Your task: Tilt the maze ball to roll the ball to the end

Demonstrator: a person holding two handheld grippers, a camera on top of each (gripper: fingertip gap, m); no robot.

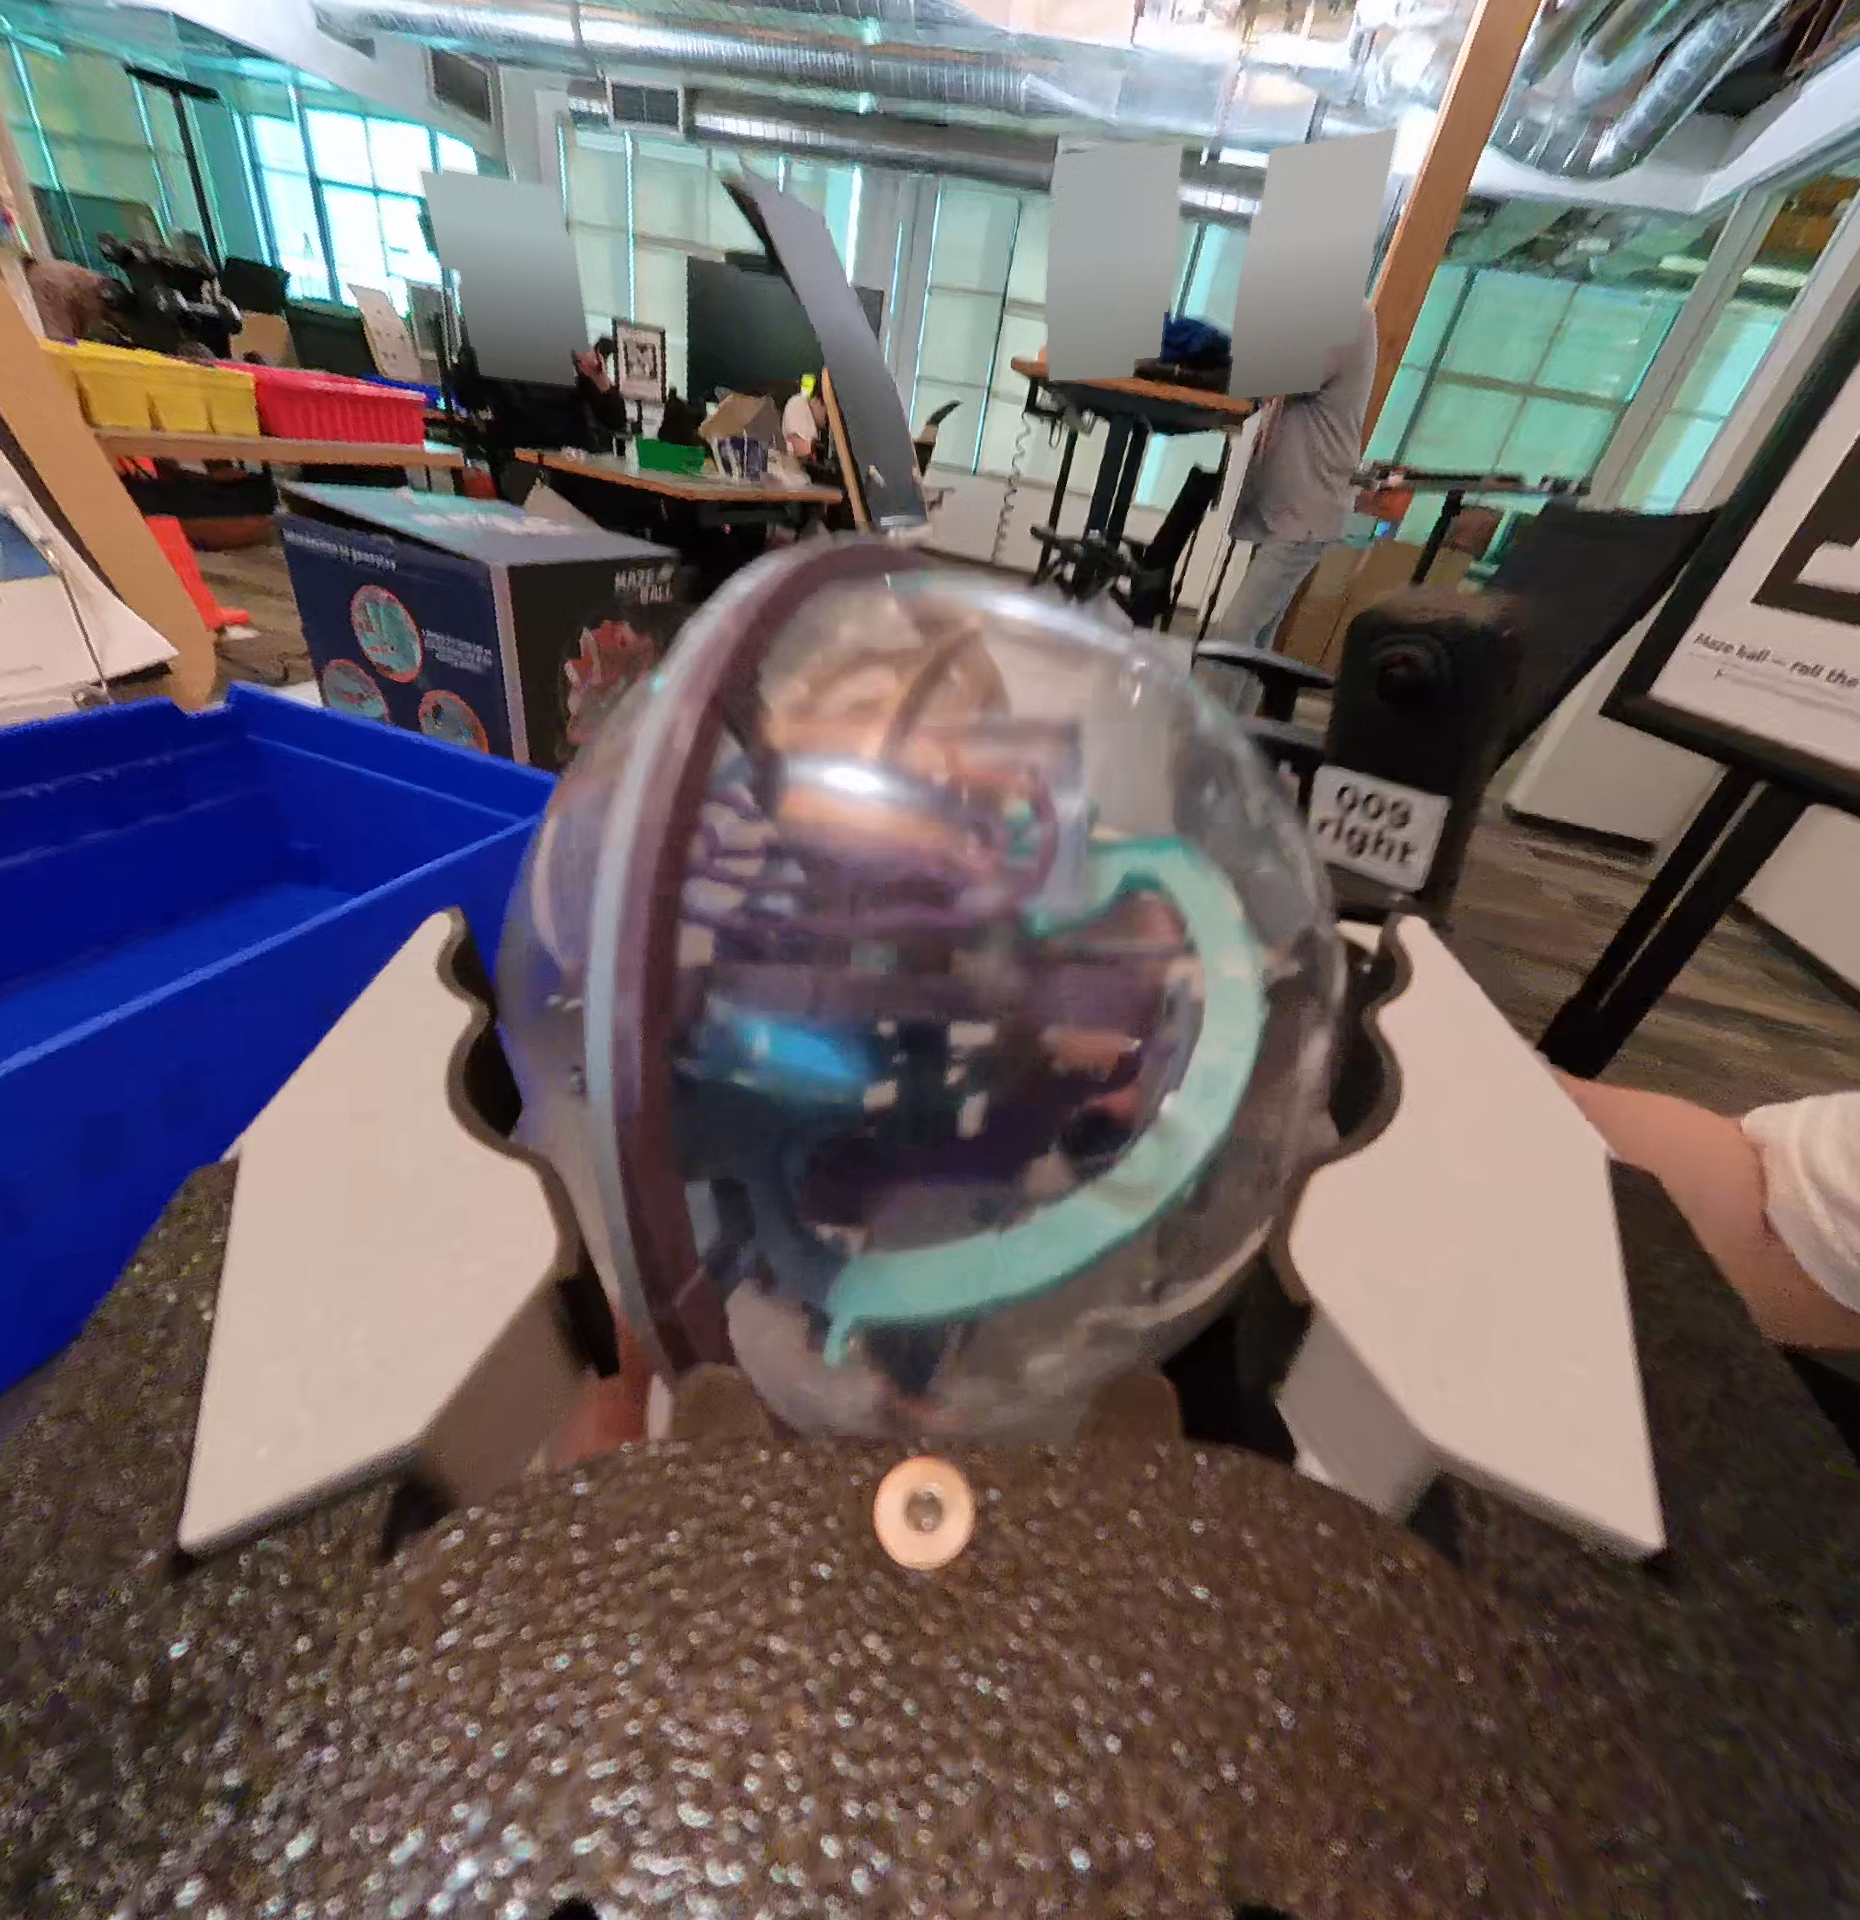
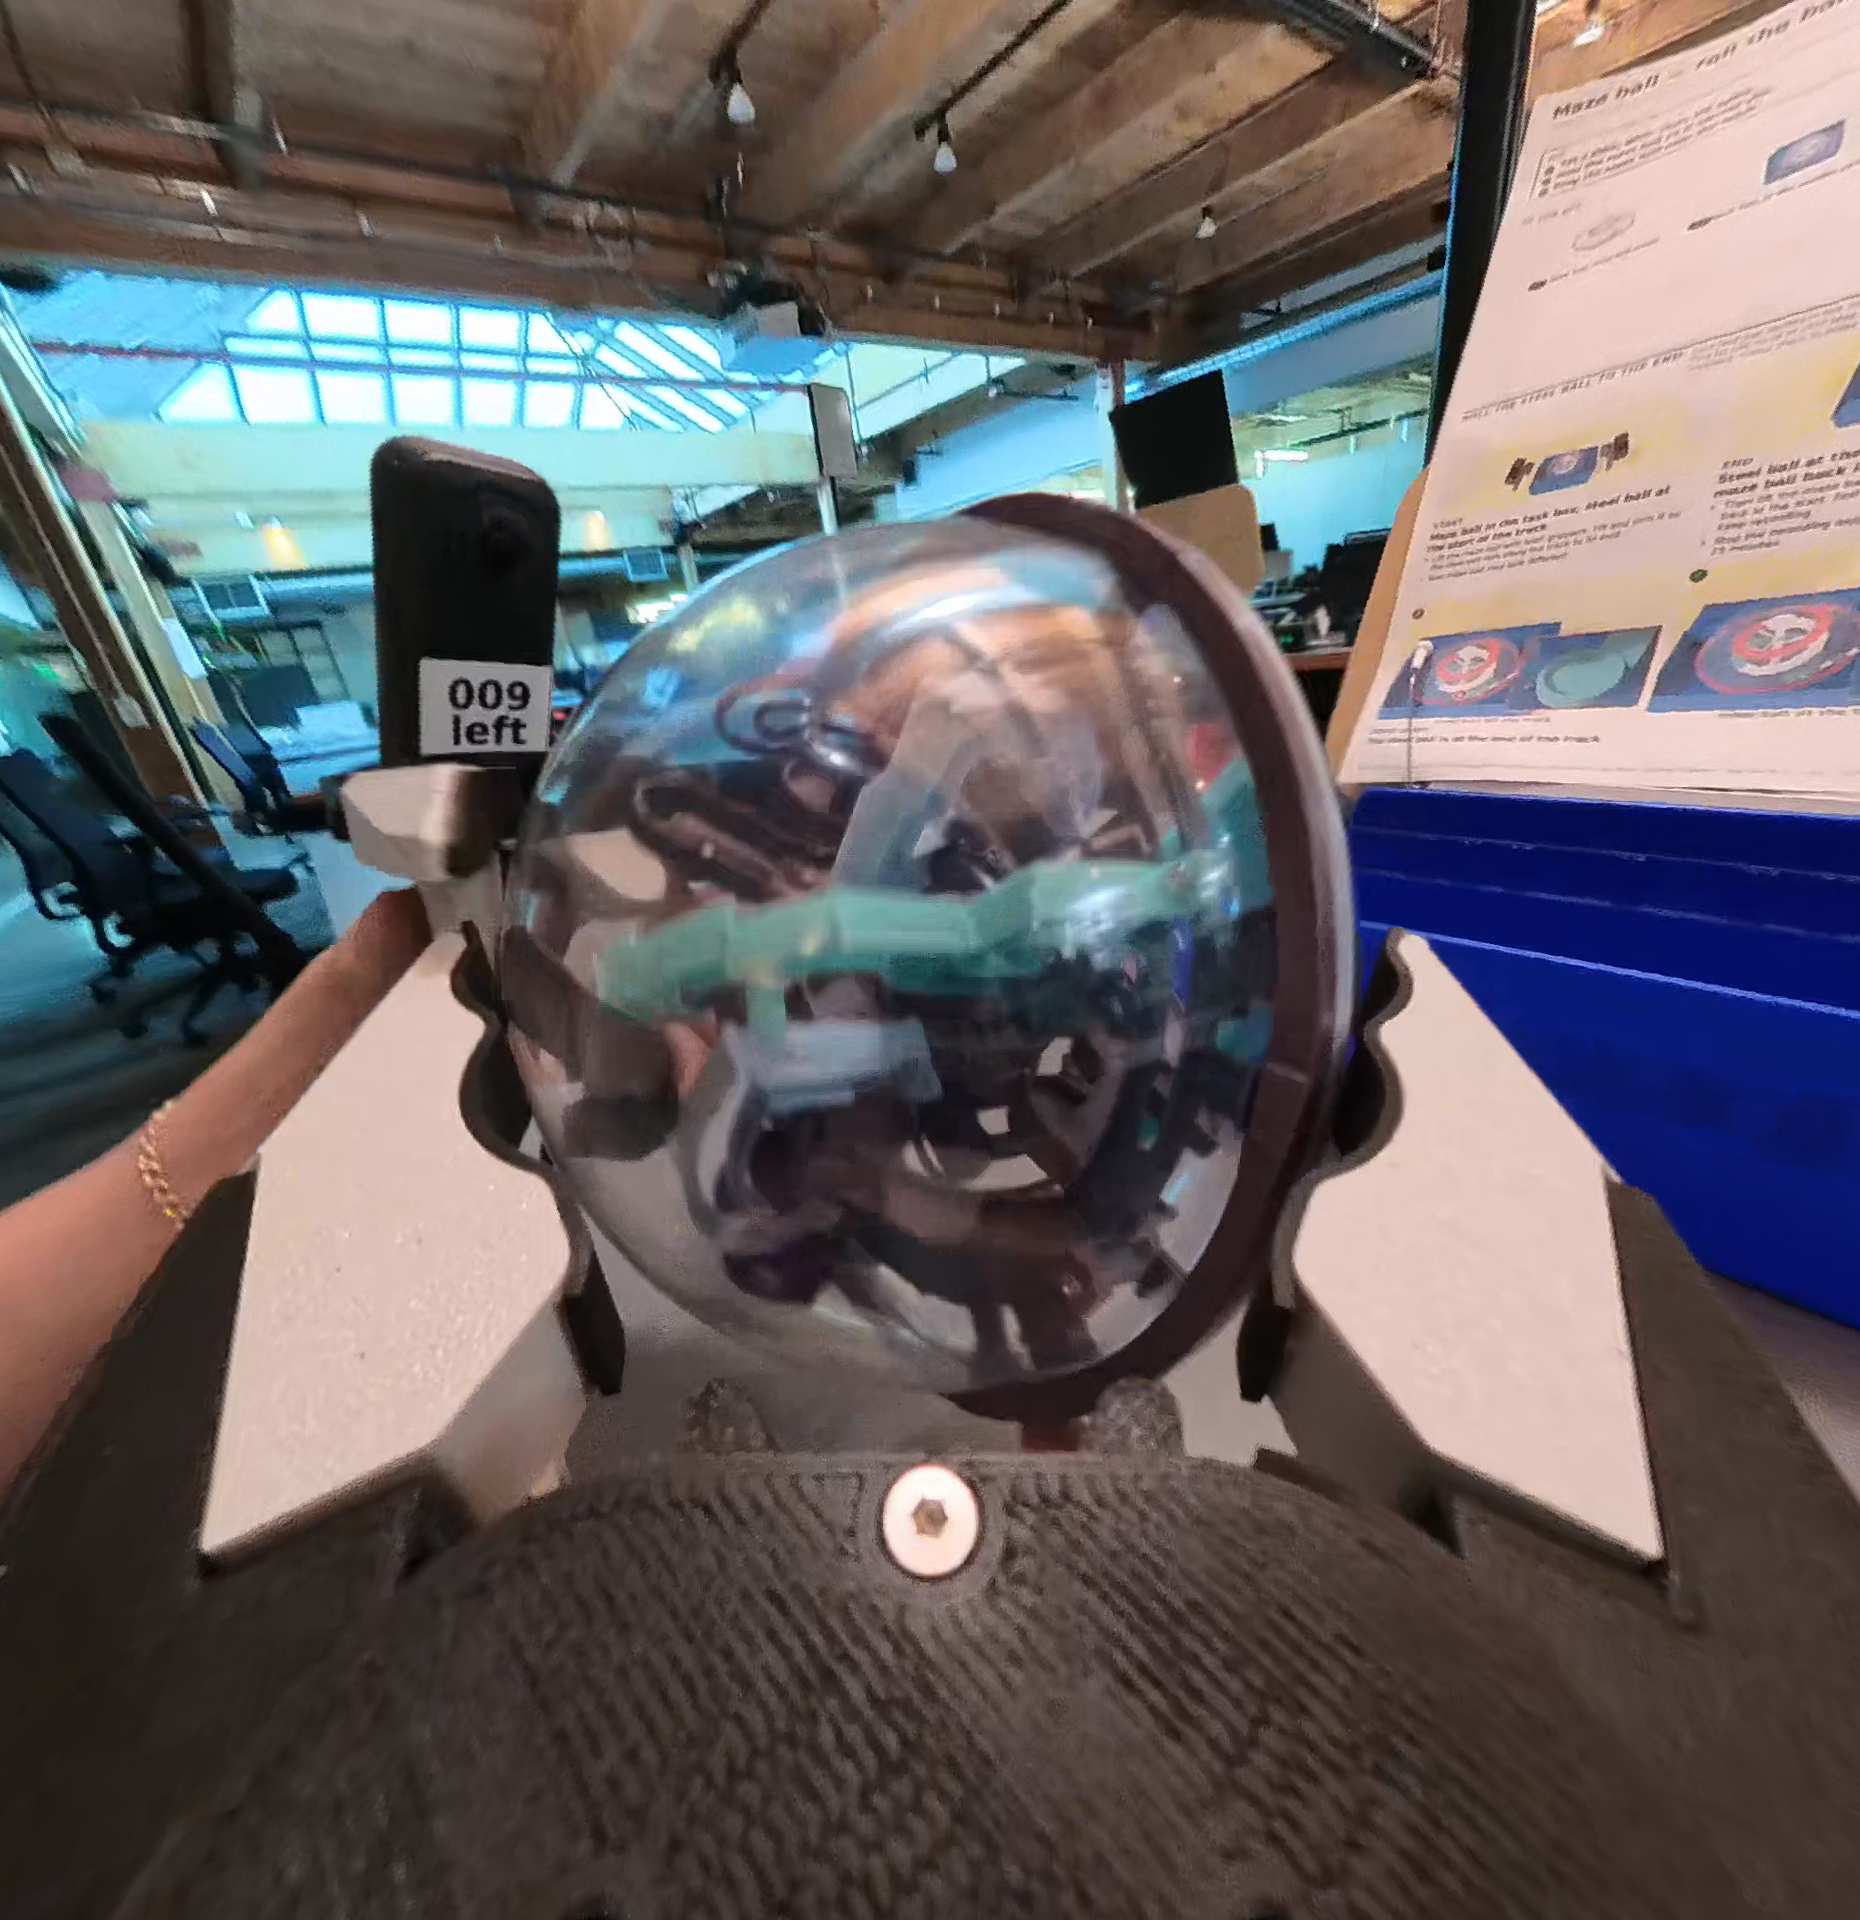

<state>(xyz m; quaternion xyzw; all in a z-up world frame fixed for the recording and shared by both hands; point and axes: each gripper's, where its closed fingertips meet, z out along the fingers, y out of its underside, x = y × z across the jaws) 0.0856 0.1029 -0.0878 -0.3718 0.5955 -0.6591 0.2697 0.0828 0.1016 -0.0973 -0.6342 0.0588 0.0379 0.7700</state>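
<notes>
We see each gripper [image 2: 926, 997] with white fingers [image 2: 386, 1195], wavy black pads and a textured black body; a silver hex screw [image 2: 928, 1520] sits centred behind the fingers.

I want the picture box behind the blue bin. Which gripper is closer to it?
Probably right. The box stands past the maze ball; the right gripper clamps its far side, the left gripper its near side.

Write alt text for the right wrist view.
A clear plastic maze ball with a dark rim and teal track fills the right gripper, clamped between its white fingers. Behind are a blue plastic bin and the left gripper.
</notes>
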